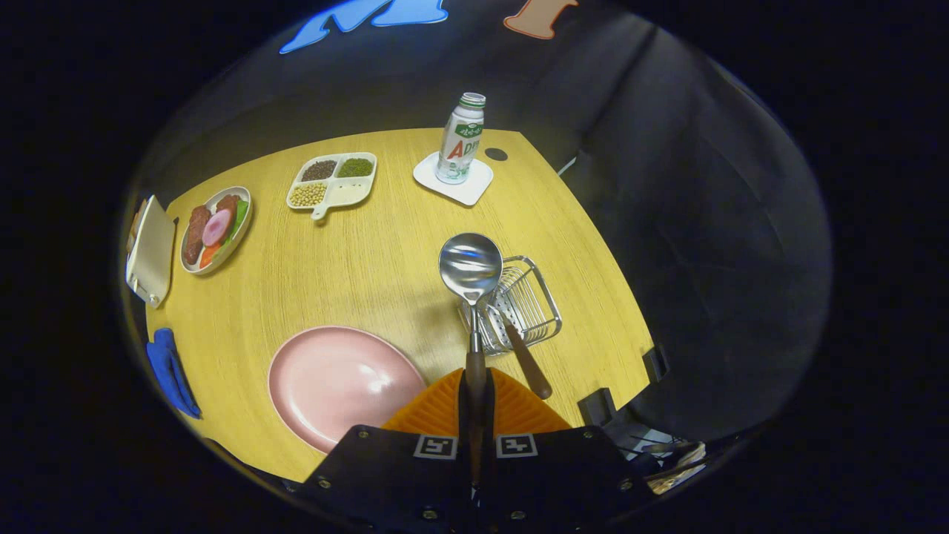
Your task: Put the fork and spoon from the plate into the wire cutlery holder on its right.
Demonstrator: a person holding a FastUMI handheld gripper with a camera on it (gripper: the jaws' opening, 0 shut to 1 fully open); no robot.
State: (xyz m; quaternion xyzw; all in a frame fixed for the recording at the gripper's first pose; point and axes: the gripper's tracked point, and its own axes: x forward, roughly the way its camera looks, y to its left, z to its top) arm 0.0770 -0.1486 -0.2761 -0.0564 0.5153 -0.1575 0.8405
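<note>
My gripper (475,386) is shut on the brown handle of the spoon (470,267), whose shiny bowl points away from me and hangs above the left rim of the wire cutlery holder (530,300). The holder stands on the yellow table to the right of the pink plate (337,382), which has nothing on it. A brown-handled utensil (528,363), likely the fork, leans in the holder with its handle sticking out toward me, just right of my fingers.
Beyond the holder stands a bottle (461,141) on a white coaster (454,179). Further left are a divided dish of beans (334,182), a plate of food (216,228), a white board (152,252) and a blue cloth (170,371). The table edge runs right of the holder.
</note>
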